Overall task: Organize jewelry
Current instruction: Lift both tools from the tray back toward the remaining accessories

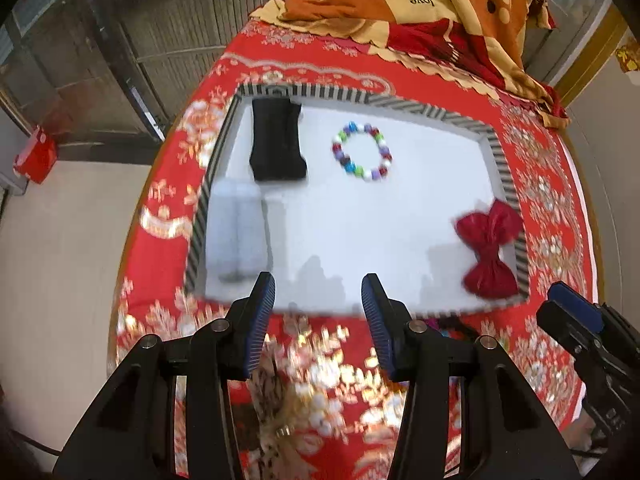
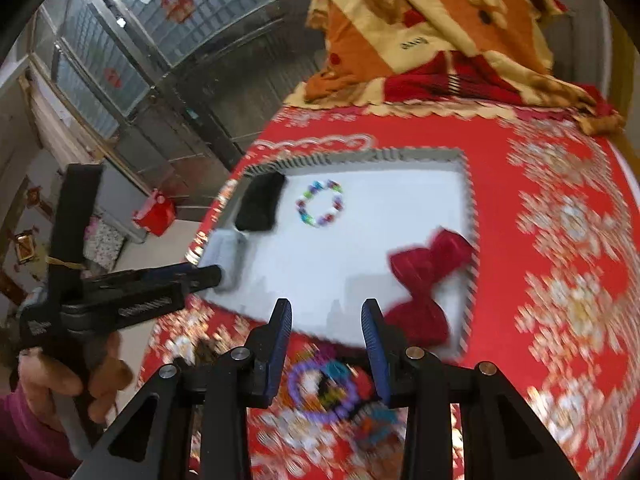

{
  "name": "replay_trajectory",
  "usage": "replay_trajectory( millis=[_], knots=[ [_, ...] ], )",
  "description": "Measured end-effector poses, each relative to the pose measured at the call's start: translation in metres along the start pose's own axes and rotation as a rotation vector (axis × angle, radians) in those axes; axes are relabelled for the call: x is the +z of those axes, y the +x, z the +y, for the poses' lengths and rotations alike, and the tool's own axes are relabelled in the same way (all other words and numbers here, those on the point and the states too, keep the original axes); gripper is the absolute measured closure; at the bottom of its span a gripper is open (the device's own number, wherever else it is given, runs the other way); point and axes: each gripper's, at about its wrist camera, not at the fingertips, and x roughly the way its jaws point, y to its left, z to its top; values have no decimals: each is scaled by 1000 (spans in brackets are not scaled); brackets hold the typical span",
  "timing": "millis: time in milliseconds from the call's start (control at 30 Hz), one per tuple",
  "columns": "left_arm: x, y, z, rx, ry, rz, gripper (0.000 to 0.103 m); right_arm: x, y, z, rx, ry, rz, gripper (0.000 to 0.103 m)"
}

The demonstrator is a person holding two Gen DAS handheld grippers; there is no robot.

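Note:
A white tray [image 1: 224, 136] with a striped rim lies on the red cloth. In it are a multicoloured bead bracelet [image 1: 362, 151], a red bow [image 1: 490, 246], a black pouch [image 1: 277, 140] and a grey pouch [image 1: 236, 232]. My left gripper [image 1: 318, 300] is open and empty over the tray's near edge. My right gripper [image 2: 326, 328] is open and empty, above a purple bead bracelet [image 2: 324, 390] lying on the cloth in front of the tray [image 2: 466, 176]. The bead bracelet [image 2: 320, 204], bow [image 2: 424, 280] and black pouch [image 2: 260, 202] also show in the right wrist view.
A folded orange and cream blanket [image 1: 420, 8] lies at the far end of the red cloth [image 1: 552, 200]. The right gripper's body [image 1: 588, 332] is at the lower right. The left gripper [image 2: 120, 284] and a hand show at left. A red box [image 2: 156, 214] is beyond.

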Motion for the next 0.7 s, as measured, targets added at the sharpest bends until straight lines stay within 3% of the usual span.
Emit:
replay_trajectory(
  millis=[500,700],
  knots=[
    [-70,10,-18,-49,12,90,59,-93,-13,-36,-60,62,80,65],
    [-86,19,-39,-77,124,110,58,-107,-16,-42,-61,82,93,65]
  ],
)
